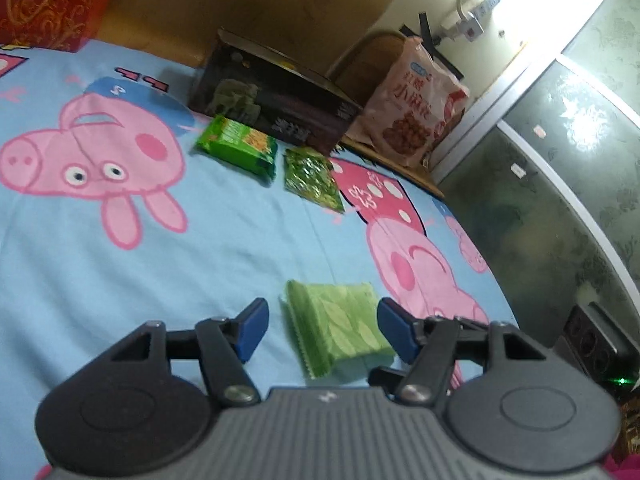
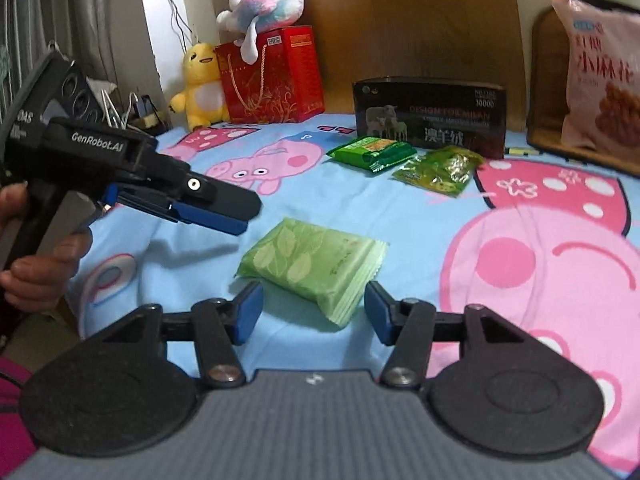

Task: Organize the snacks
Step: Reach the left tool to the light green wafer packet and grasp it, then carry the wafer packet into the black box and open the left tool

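While both tools hover over the cartoon-print bedsheet (image 1: pixel 100 272), the pale green snack packet (image 1: pixel 340 330) lies flat just ahead of the left gripper (image 1: pixel 320 328), between its wide-spread blue fingers (image 1: pixel 252 330), ungripped. From the right gripper (image 2: pixel 313 308), equally wide open and empty, the same packet sits just beyond the fingertips. Farther ahead lie two darker green packets (image 1: pixel 238 148) before a dark box (image 1: pixel 276 100).

I can't read the blurred print on the pale green packet (image 1: pixel 340 330), the pink snack bag (image 2: pixel 604 76) runs off my right edge, window glare washes out the wall fittings (image 1: pixel 472 4).
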Tool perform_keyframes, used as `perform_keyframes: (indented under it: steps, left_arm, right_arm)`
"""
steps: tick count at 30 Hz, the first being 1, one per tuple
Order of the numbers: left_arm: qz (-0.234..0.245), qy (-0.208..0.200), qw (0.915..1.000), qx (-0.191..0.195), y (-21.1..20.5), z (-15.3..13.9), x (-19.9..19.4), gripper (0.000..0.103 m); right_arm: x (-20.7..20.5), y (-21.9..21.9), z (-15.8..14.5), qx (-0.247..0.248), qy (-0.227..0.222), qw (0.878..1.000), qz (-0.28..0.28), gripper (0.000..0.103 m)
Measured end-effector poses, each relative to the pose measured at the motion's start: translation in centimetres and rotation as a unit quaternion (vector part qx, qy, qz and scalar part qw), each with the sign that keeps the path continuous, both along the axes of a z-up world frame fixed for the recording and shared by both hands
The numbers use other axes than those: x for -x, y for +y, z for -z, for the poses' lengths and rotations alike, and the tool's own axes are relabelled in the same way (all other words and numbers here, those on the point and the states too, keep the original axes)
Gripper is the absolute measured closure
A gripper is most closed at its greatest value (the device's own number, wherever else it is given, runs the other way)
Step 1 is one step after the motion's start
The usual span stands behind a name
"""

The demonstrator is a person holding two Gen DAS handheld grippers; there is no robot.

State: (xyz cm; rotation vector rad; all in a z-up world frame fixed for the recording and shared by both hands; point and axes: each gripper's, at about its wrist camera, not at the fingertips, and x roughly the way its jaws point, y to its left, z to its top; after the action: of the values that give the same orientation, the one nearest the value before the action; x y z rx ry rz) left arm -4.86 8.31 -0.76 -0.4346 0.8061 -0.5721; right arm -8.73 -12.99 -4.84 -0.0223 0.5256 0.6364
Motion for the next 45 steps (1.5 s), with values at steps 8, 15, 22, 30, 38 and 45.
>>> perform_keyframes:
  steps: [8,15,22,30,38,45]
  left_arm:
    - [0.003,-0.013,0.9985,-0.053,-2.6,0.7,0.3,0.041]
    - [-0.018,-0.040,0.9934,-0.106,-4.3,0.5,1.3,0.041]
    - [-0.025,-0.042,0.9925,-0.112,-4.4,0.5,1.6,0.041]
    - [-0.023,-0.045,0.9912,-0.122,-4.8,0.4,1.7,0.043]
    - [-0.003,-0.058,0.9924,-0.109,-4.9,-1.2,0.8,0.055]
    - [-0.013,-0.122,0.9882,-0.092,-5.0,-5.3,-3.6,0.056]
  right_arm:
    - [-0.1,0.8,0.7,0.039,-0.029,0.999,0.013,0.044]
    - [0.0,1.3,0.9,0.041,-0.043,0.998,0.010,0.044]
    - [0.3,1.4,1.0,0.037,-0.046,0.998,0.015,0.044]
    - [0.5,1.6,1.0,0.033,-0.048,0.998,0.010,0.059]
    - [0.1,1.9,-0.4,0.025,-0.061,0.998,0.009,0.070]
    - [-4.3,0.9,-4.3,-0.012,-0.105,0.994,0.039,0.071]
